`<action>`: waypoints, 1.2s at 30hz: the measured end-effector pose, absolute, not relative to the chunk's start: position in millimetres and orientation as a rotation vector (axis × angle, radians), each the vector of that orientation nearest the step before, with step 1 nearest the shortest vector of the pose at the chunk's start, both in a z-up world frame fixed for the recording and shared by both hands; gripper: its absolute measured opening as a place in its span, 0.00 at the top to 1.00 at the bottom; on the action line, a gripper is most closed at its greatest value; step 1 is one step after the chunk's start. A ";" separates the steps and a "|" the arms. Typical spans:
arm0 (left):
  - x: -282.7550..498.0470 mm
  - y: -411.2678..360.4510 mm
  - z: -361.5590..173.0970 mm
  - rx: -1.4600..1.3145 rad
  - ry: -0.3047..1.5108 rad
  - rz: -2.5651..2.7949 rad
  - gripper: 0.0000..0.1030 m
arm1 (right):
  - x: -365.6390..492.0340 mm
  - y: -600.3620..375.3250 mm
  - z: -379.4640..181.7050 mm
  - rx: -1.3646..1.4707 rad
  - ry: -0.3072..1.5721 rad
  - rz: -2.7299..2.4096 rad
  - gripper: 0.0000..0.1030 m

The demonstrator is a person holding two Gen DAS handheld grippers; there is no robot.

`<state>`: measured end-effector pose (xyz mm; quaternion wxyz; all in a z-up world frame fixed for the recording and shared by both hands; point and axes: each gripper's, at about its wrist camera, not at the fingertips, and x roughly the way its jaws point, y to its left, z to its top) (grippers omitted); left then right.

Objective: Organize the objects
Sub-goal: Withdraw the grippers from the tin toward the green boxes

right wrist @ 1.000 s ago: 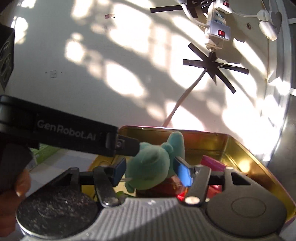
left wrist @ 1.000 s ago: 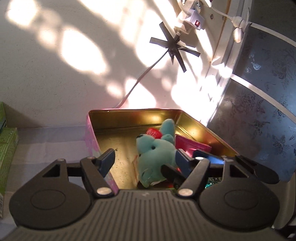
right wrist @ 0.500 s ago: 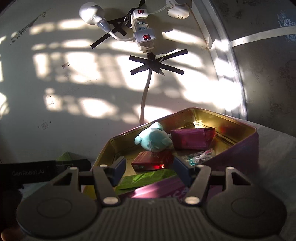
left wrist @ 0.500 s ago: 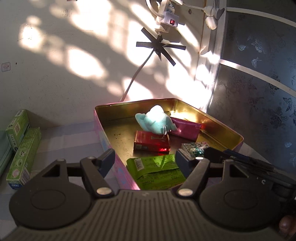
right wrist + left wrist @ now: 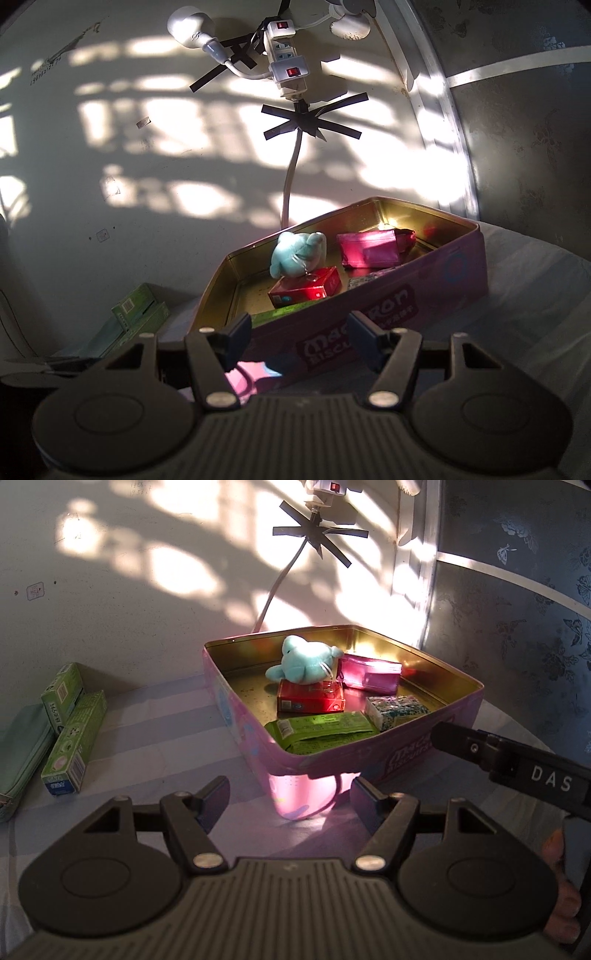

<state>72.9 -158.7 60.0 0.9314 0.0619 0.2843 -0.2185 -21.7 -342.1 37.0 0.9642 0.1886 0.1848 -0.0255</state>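
Note:
A pink tin point(image 5: 373, 751) with a gold inside stands on the pale cloth against the wall. In it lie a teal plush toy point(image 5: 301, 661) on a red box point(image 5: 310, 701), a magenta pouch point(image 5: 369, 674), a green packet point(image 5: 321, 729) and a small patterned box point(image 5: 397, 709). My left gripper point(image 5: 290, 799) hangs open in front of the tin's near corner, holding nothing. In the right wrist view the tin point(image 5: 424, 295), plush point(image 5: 297, 253) and red box point(image 5: 306, 288) lie beyond my right gripper point(image 5: 299, 336), which is open and holds nothing.
Two green cartons point(image 5: 74, 734) and a teal pouch point(image 5: 22, 746) lie on the cloth left of the tin. A power strip point(image 5: 286, 55) and its cable are taped to the wall behind. A dark patterned panel point(image 5: 517, 627) stands at the right.
Both grippers have drawn back from the tin and rolled. The plush, close up between the right fingers a second ago, now rests on the red box inside the tin.

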 end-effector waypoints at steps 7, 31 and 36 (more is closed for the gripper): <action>79.5 -120.1 51.2 0.159 0.547 -0.288 0.28 | -20.9 -320.8 45.2 0.341 0.369 -0.007 0.42; 125.4 75.3 31.3 -0.113 0.561 0.135 0.27 | 56.3 -173.1 50.5 0.111 0.474 0.276 0.42; 130.4 87.9 18.6 -0.202 0.608 0.140 0.27 | 101.8 -120.3 51.5 0.021 0.487 0.349 0.42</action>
